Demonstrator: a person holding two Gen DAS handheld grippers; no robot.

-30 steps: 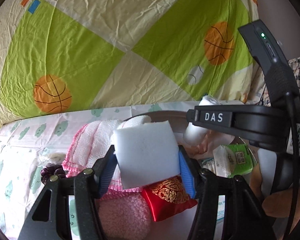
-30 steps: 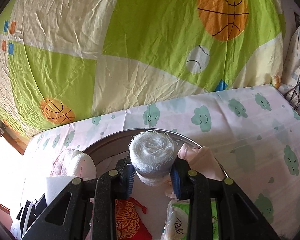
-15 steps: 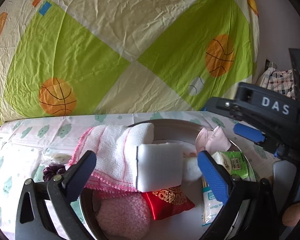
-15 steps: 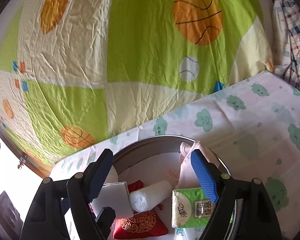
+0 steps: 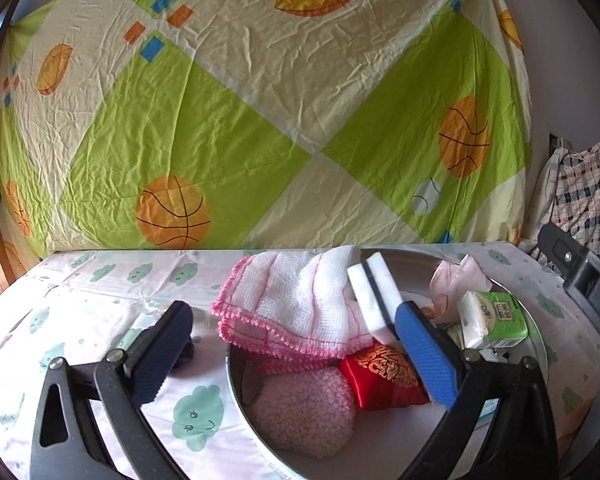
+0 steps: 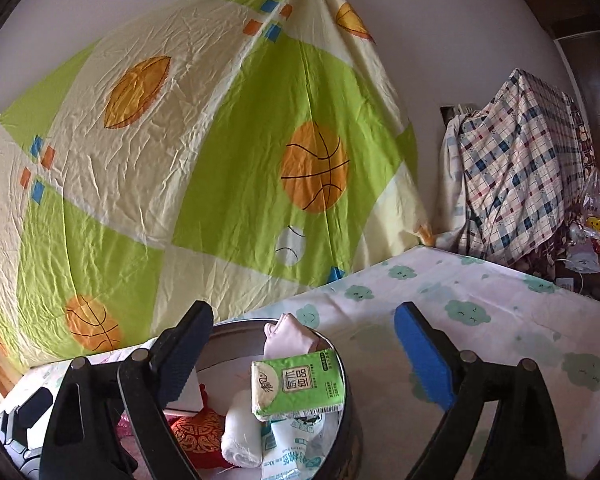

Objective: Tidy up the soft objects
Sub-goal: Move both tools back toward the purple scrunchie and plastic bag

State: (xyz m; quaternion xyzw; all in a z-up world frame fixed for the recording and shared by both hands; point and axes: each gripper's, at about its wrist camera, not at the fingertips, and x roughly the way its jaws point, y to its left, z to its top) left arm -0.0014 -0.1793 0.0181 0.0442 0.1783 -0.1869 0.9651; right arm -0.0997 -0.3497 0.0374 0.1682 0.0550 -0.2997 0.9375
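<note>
A flat surface is covered by a pale pink cloth (image 5: 100,292) printed with smiling green clouds. Behind it a crinkled sheet (image 5: 260,120) is hung on the wall, patterned in lime green and cream with orange basketballs. To the right of the sheet a checked fabric (image 6: 520,168) is draped over a tall shape, and cluttered bags are seen beyond it.

A round metal basin (image 5: 236,376) with a smooth grey wall is set on the cloth, and the soft objects are gathered inside it. Over the basin's far-left rim a white waffle-weave towel (image 5: 300,300) with a pink crocheted edge is folded. A white foam sponge (image 5: 374,292), a rectangular block, is leaned against the towel, tilted. Below the towel a fluffy pink pad (image 5: 304,412) is laid, and beside it a shiny red satin pouch (image 5: 380,380) embroidered in gold. At the basin's right side a green tissue pack (image 6: 296,384) rests on a plastic-wrapped packet (image 6: 292,448), with a white gauze roll (image 6: 242,428) just beside it and a pale pink cloth piece (image 6: 288,338) at the far rim. Something dark purple (image 5: 184,354) is partly hidden behind the left finger, outside the basin.

The left gripper (image 5: 292,356) is spread wide above the basin's near-left rim, nothing between its blue-padded fingers (image 5: 428,356). The right gripper (image 6: 304,356) is likewise released and empty, above the basin.
</note>
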